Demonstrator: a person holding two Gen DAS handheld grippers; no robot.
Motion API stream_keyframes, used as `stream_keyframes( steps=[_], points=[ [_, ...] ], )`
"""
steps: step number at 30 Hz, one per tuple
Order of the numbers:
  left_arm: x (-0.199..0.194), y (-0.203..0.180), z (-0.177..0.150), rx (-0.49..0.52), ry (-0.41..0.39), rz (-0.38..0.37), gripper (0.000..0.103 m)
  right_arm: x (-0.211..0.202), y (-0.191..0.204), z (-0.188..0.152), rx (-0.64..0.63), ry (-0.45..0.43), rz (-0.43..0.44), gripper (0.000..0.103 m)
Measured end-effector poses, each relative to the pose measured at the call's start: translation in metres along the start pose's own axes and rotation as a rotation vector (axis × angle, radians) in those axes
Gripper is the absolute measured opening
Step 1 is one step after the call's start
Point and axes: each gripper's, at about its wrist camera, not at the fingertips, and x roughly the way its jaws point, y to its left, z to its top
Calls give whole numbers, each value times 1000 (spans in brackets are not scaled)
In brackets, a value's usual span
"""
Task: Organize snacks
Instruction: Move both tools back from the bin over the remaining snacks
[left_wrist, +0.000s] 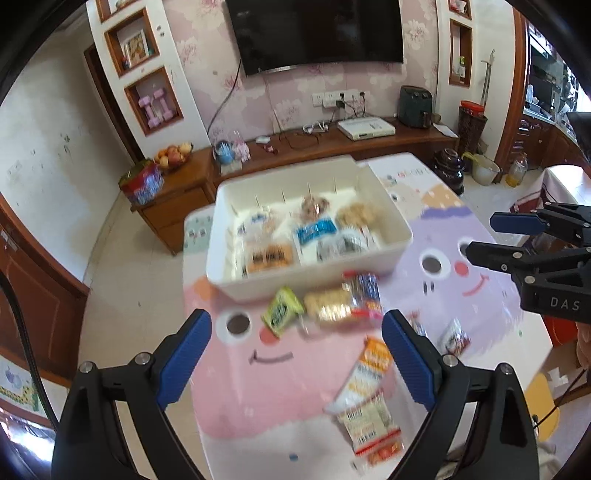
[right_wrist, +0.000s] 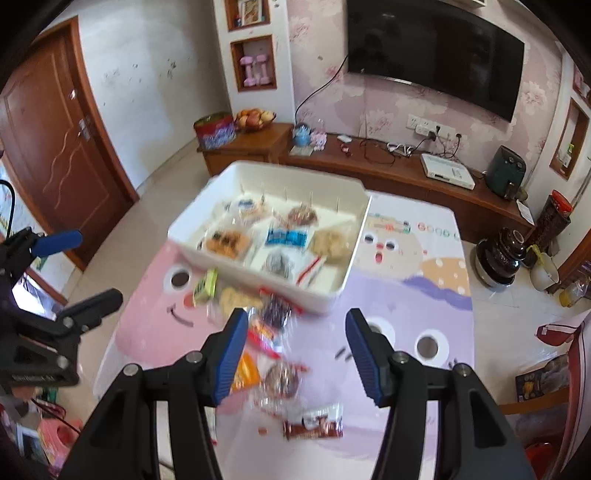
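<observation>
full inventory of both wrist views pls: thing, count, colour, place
Bin: 1, white, far end of table, holds several blurred packets.
Green packet: 1, beside bin's near wall.
Biscuit pack: 1, beige, right of green packet.
Orange-white packet: 1, near table edge.
Brown bar: 1, table, near edge.
Tablecloth: 1, pink-lilac cartoon faces.
TV: 1, black, wall.
Fruit bowl: 1, wooden cabinet.
Left gripper: open, empty.
Right gripper: open, empty.

Motion blur smears the loose snack packets (right_wrist: 280, 373) and white bin (left_wrist: 236, 280); labels unreadable.
</observation>
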Motion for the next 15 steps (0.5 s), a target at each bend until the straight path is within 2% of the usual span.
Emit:
stream_keyframes(
  steps=[8,15],
  points=[
    [39,-8,-73,-111,97,-63,93,6,8,-50,-29,27,0,55],
    [74,-32,-117,-151,159,-78,93,32,10,-101,-42,80,-12,55]
  ],
)
